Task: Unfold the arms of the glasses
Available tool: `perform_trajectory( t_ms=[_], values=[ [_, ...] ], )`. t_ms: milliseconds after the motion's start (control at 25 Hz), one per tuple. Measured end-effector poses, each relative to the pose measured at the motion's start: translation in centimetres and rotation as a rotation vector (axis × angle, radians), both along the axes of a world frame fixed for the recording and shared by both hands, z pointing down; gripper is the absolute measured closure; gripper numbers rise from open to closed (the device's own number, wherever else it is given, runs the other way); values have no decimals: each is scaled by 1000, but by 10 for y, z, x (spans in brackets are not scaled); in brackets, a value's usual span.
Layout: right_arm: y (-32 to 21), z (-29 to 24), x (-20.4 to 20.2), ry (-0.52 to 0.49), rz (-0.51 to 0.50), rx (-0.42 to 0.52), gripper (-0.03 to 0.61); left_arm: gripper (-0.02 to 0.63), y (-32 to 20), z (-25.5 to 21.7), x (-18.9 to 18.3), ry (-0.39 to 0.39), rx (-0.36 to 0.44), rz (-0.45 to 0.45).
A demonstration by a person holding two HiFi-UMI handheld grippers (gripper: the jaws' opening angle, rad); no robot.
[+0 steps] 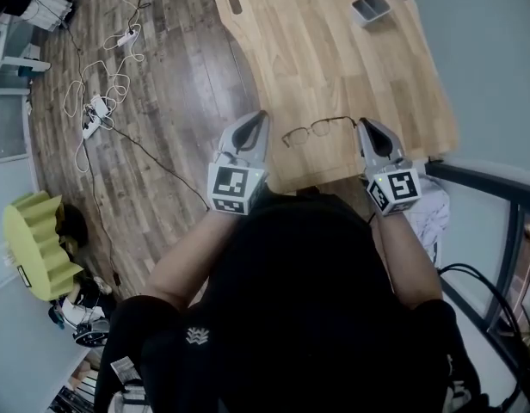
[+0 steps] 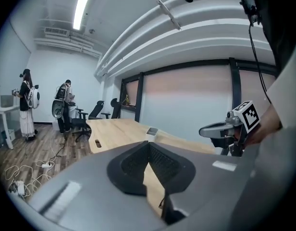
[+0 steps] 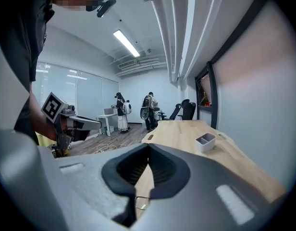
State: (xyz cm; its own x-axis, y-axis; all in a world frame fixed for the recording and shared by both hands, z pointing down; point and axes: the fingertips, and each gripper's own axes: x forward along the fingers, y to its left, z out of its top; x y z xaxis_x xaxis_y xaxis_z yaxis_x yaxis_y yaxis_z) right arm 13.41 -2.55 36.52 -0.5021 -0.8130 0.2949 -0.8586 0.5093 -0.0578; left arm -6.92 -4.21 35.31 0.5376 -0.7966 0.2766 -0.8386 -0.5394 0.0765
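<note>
The fingers of the left gripper (image 2: 149, 144) are closed tip to tip, and nothing is seen clamped between them. The fingers of the right gripper (image 3: 148, 147) are likewise closed together. The glasses (image 1: 319, 128) are located at the near edge of the counter (image 1: 334, 50), between both grippers, with one end just beside the right gripper's tips.

The left tool (image 1: 261, 117) and the right tool (image 1: 362, 124) are smooth grey shells tapering to a point, lined with black ribbed pads (image 2: 162, 162). Each carries a white cube (image 1: 237, 188) printed with black square markers. The person wears black clothing (image 1: 308, 265) bearing a small white emblem (image 1: 197, 335).
</note>
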Motion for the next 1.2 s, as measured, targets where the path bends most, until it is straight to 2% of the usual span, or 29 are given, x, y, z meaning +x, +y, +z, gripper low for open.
perform_trajectory(
  t_ms=[680, 1200],
  values=[
    [-16, 2, 14, -27, -82, -11, 578, 607, -4, -11, 14, -36, 45, -73],
    [-26, 2, 30, -39, -51, 3, 578, 607, -11, -13, 14, -59, 56, -87]
  ],
)
